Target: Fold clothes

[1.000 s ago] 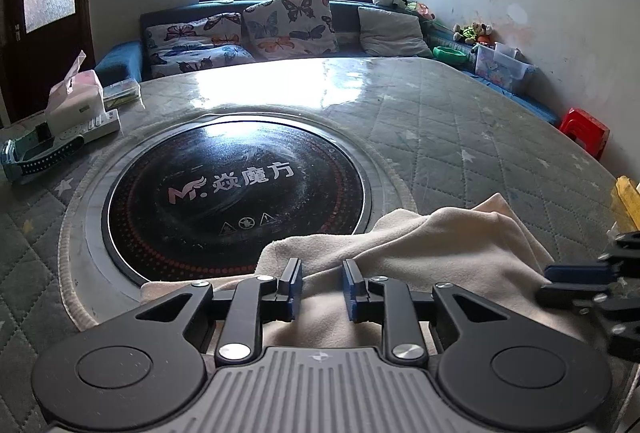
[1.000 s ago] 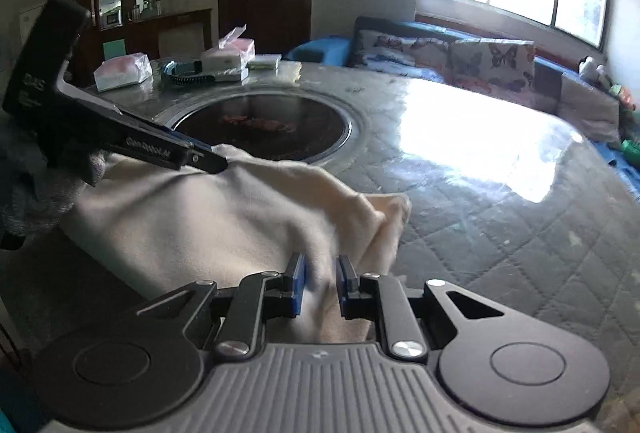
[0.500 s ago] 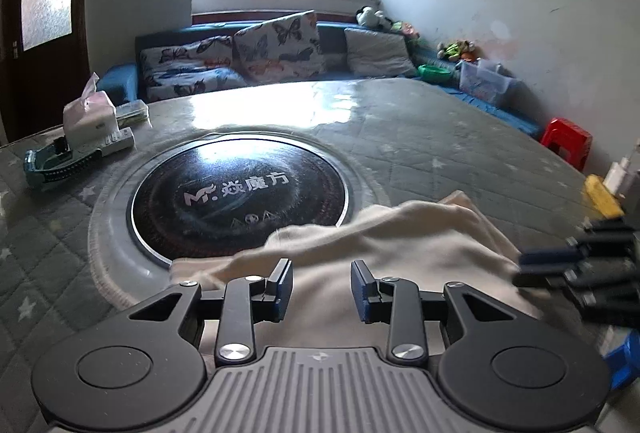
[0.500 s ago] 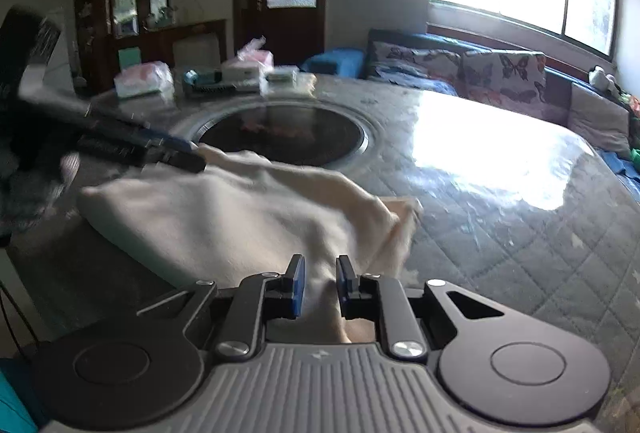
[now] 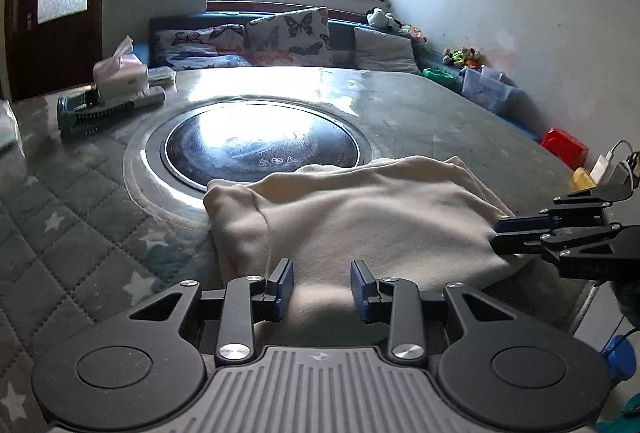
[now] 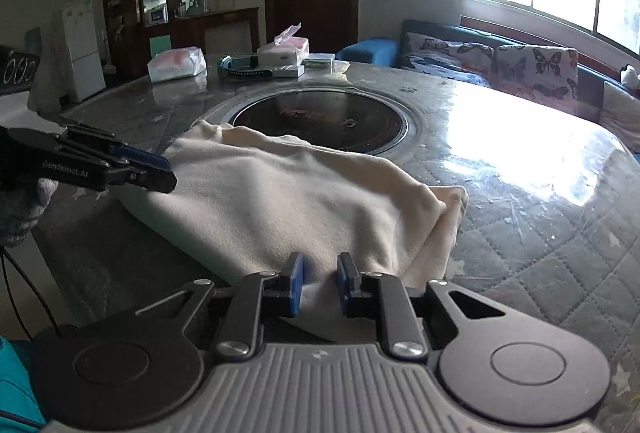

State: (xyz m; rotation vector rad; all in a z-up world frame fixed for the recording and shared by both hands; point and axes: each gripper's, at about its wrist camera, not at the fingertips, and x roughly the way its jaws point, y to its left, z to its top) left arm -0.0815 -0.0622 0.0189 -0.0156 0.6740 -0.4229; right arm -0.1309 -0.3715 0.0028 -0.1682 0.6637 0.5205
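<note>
Left wrist view: The cream cloth [image 5: 360, 217] lies in a soft, doubled-up heap on the table [image 5: 80, 201], at the near edge. Its far side laps over the black round plate [image 5: 260, 145] at 12 o'clock. The left tongs [image 5: 322, 291] are apart, with a wide gap, and cloth shows between the tips but is not pinched. At 3 o'clock the right tongs [image 5: 500, 233] poke at the cloth's right end. From here their tips look almost together, but I cannot tell if they hold cloth. A tissue box [image 5: 120, 73] sits far off at 10 o'clock.

Right wrist view: The cloth [image 6: 288, 201] runs from 9 o'clock to 3 o'clock, with a small flap sticking out at 3 o'clock. The right tongs [image 6: 319, 283] are a little apart, and cloth sits in the gap. It does not look squeezed. The left tongs [image 6: 160, 173] come in at 9 o'clock, by the cloth's left end.

To fold well, I think each tong should bite only the top edge near a corner, not the whole heap. Both should lift together, keep the cloth flat, and line up the edges. The loose flap could slip out, so tuck it in.
</note>
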